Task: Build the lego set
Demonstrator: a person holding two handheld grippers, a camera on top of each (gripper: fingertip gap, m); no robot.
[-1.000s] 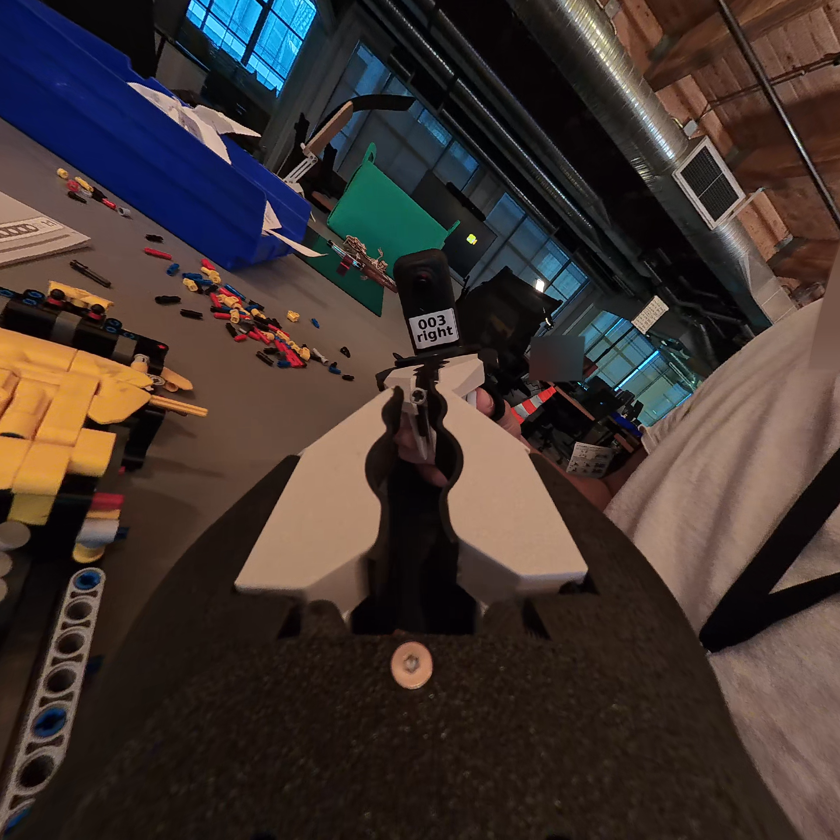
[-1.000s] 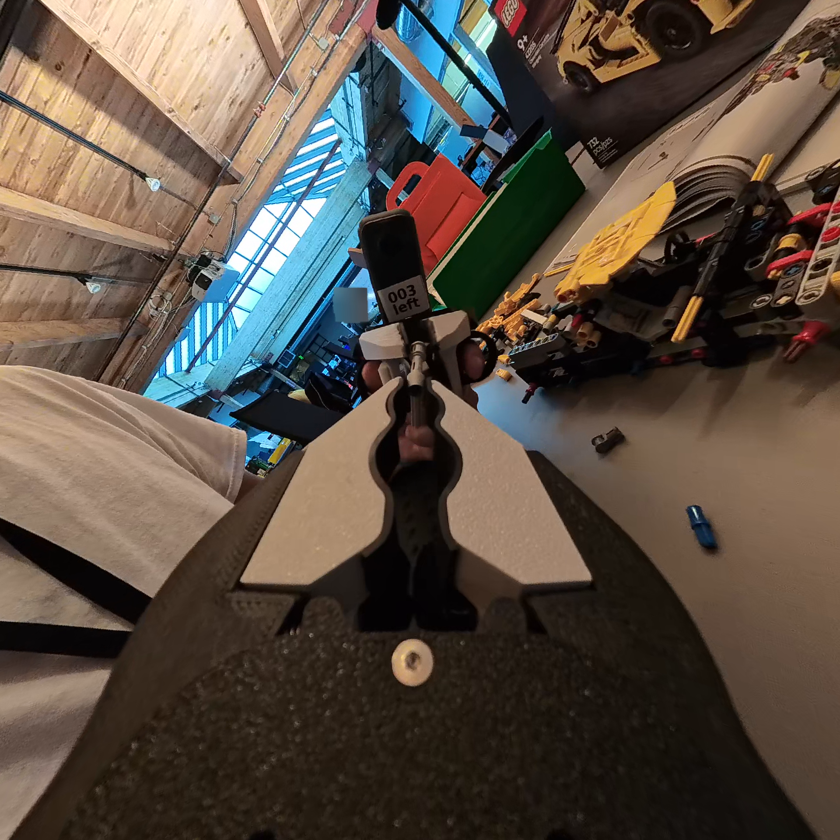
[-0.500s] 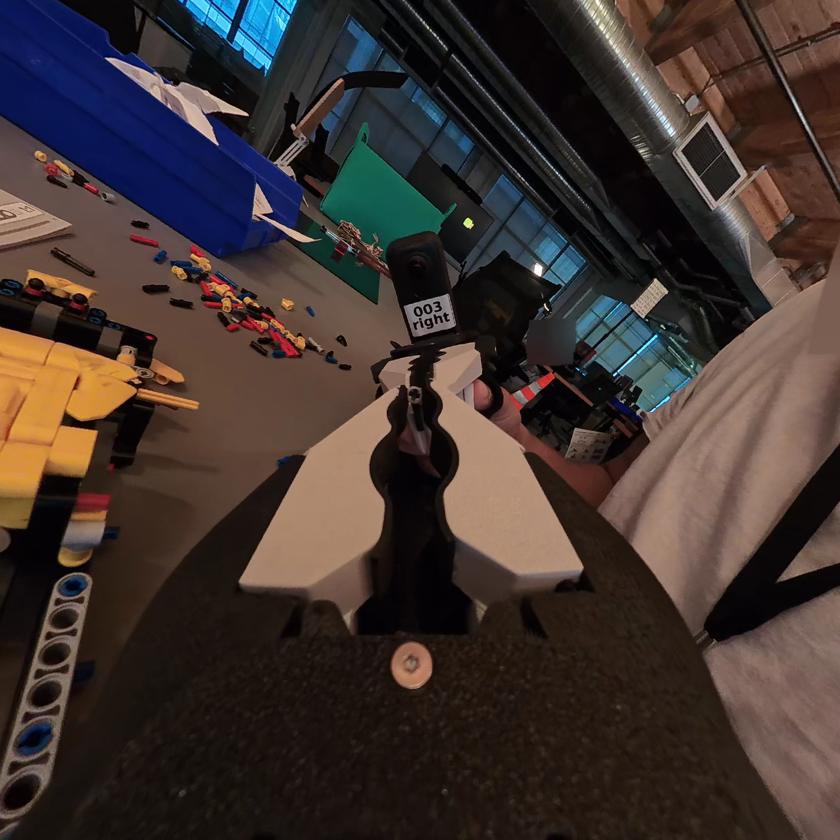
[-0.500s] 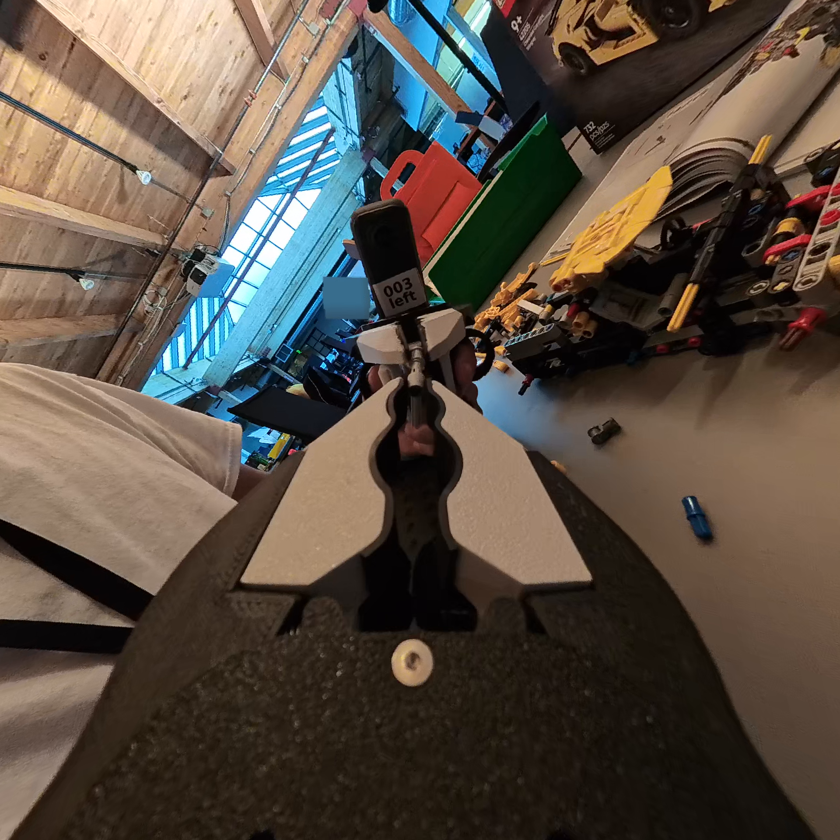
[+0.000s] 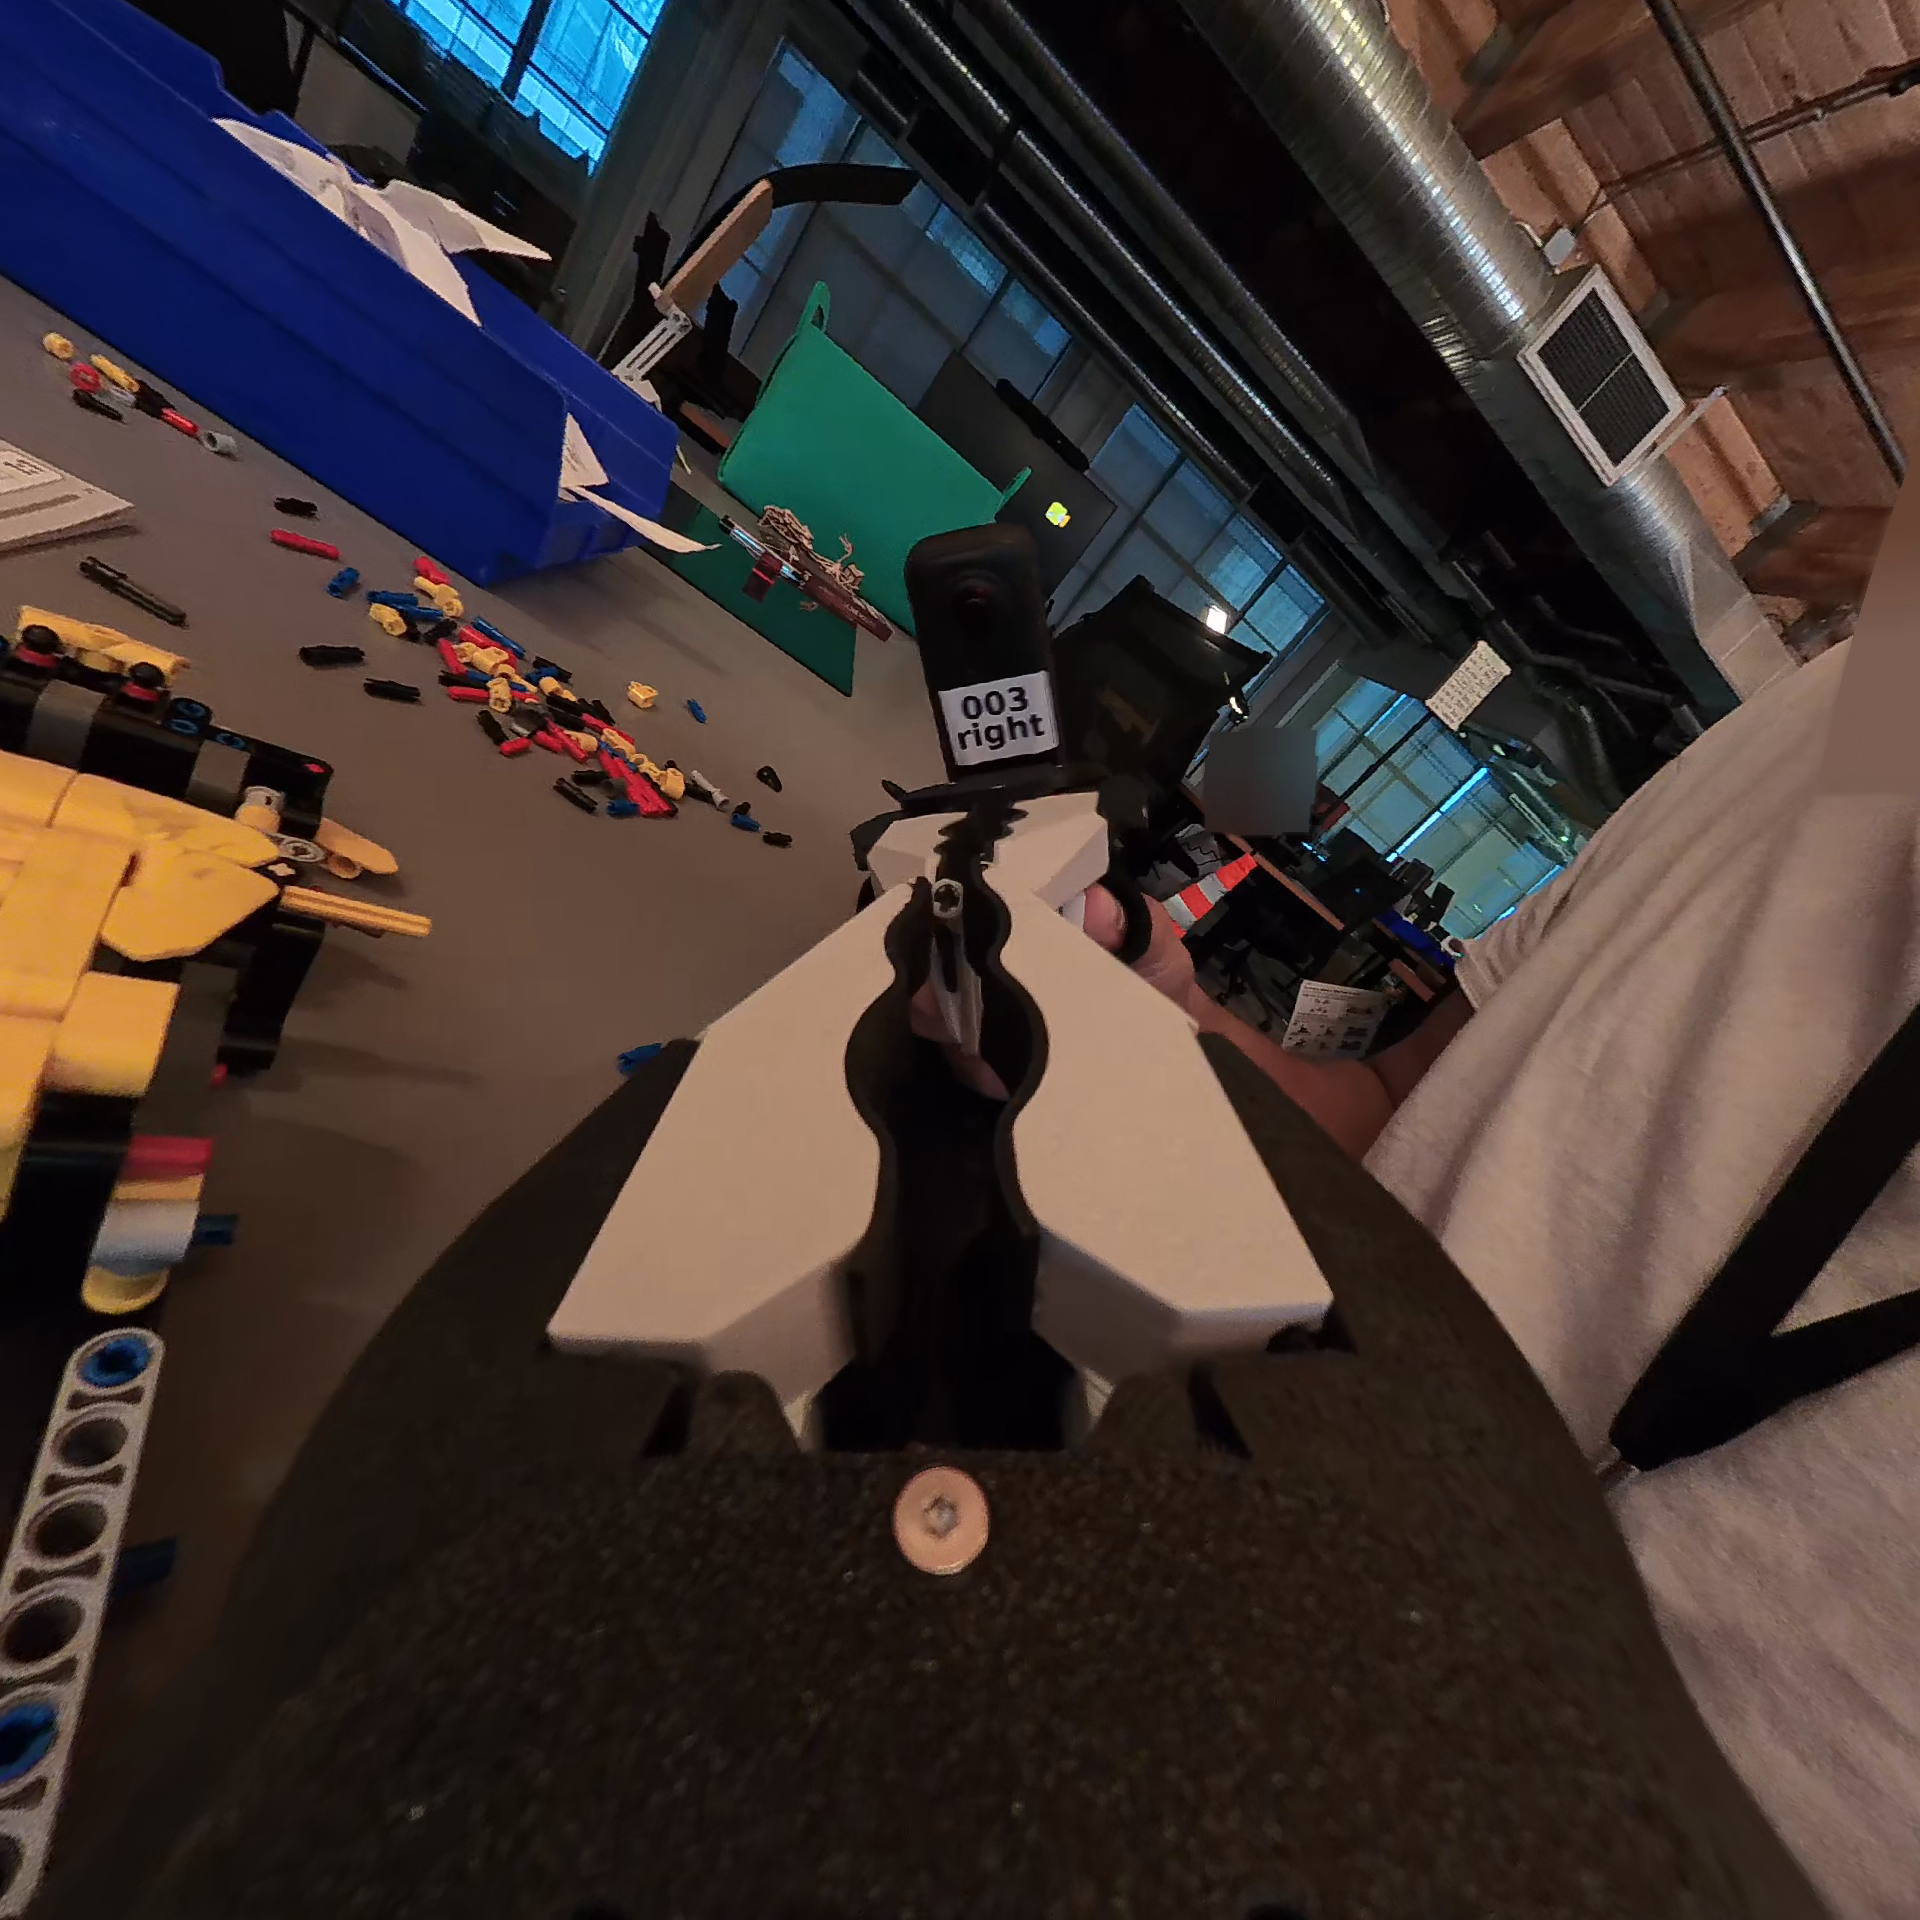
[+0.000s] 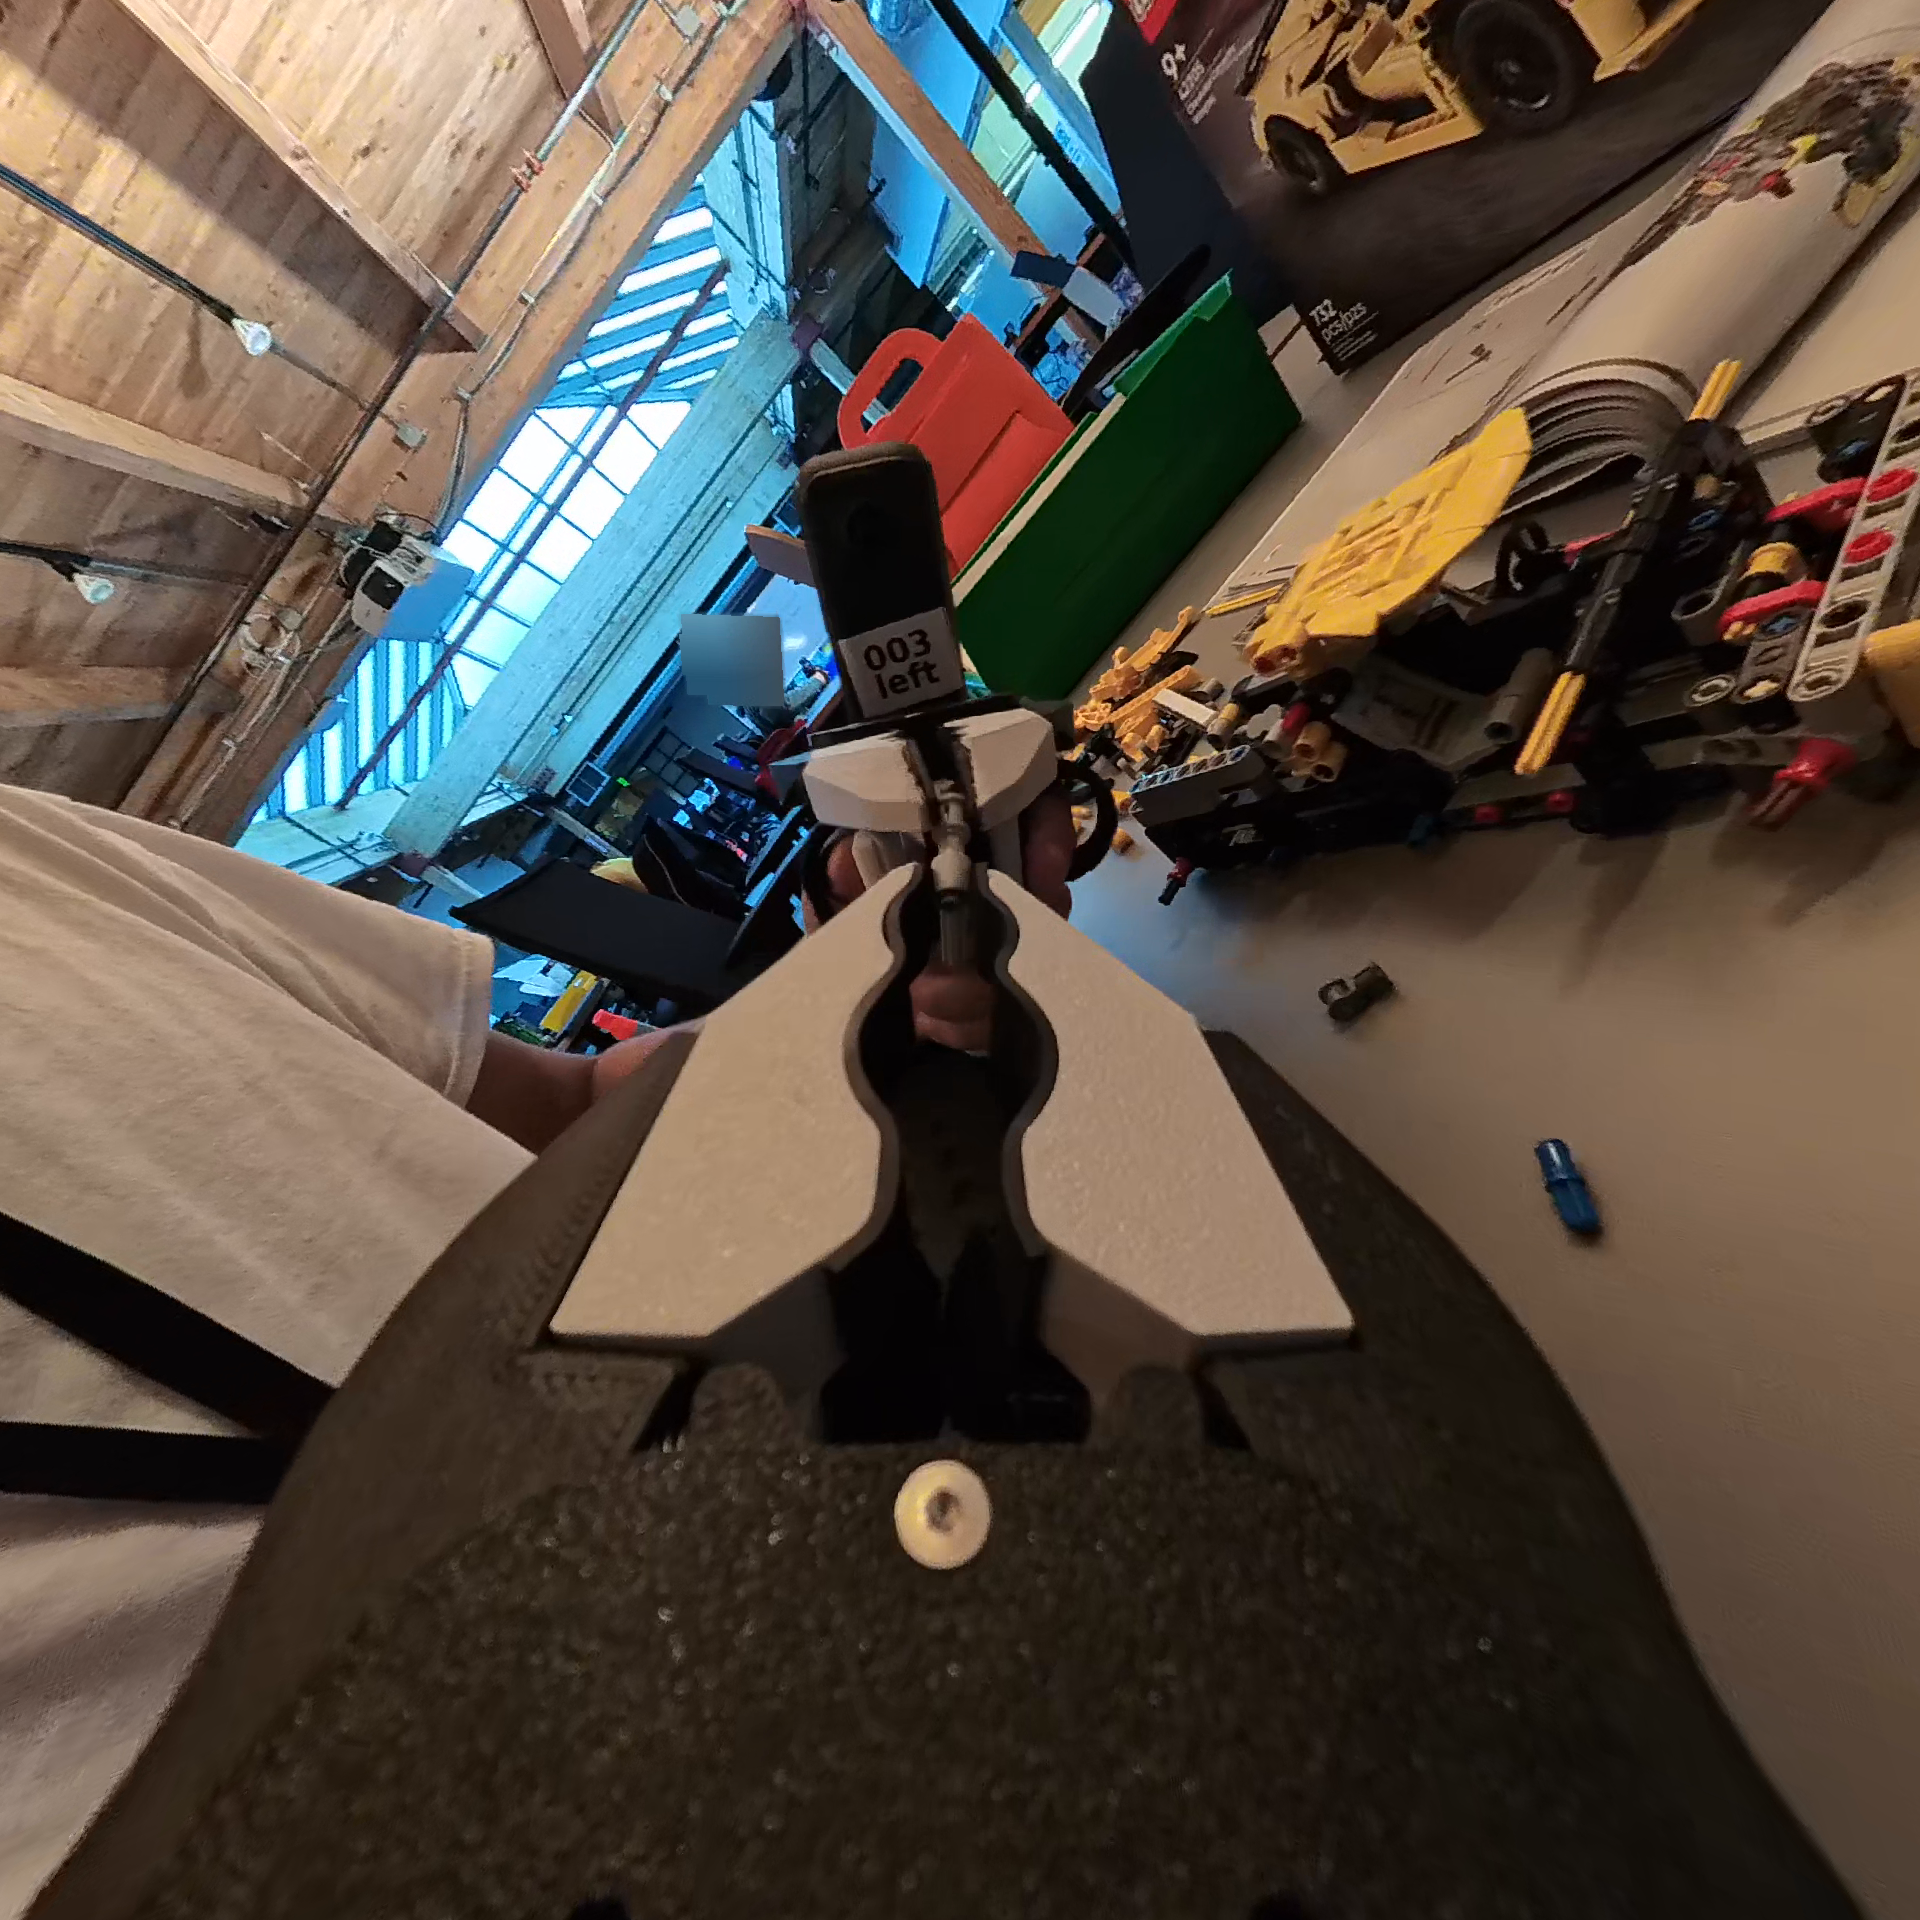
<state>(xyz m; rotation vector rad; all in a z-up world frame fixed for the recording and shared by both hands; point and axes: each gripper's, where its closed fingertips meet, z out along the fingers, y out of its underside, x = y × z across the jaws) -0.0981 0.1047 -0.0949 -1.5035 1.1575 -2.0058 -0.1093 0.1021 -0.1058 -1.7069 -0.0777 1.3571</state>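
Left wrist view check — Operator A: Both grippers are raised off the tabletop (image 5: 582, 935) and point tip to tip. The left gripper (image 5: 940, 914) has its jaws drawn nearly together on a thin grey axle piece (image 5: 961, 987). Confirm the other side.

Operator B: Right wrist view confirms. The right gripper (image 6: 951, 883) is likewise closed down on the same axle piece (image 6: 951, 873), which bridges the two sets of tips. Only a narrow length of it is visible between them.

Operator A: Hazard 1: the piece is slim and smooth, and each side appears to grip only a short end. If the two hands are not in line, a twist or sideways push would likely lever it out of one grip.

Operator B: Hazard 2: a drop. The piece would probably fall to the tabletop or against the person's shirt (image 5: 1662, 1039), and a small grey part on a grey surface is hard to find again.

Operator A: Hazard 3: mixing with the loose pins (image 5: 540, 707) scattered near the blue bin (image 5: 312, 312), or with the single blue pin (image 6: 1567, 1200).

Operator B: Position of the work: the yellow and black car model (image 6: 1558, 665) sits on the tabletop well apart from both grippers, with the open instruction booklet (image 6: 1610, 312) behind it. The model's yellow panels (image 5: 73, 914) show at the left edge of the left wrist view.

Operator A: Whether any further part sits on the axle cannot be determined; the tips hide it.
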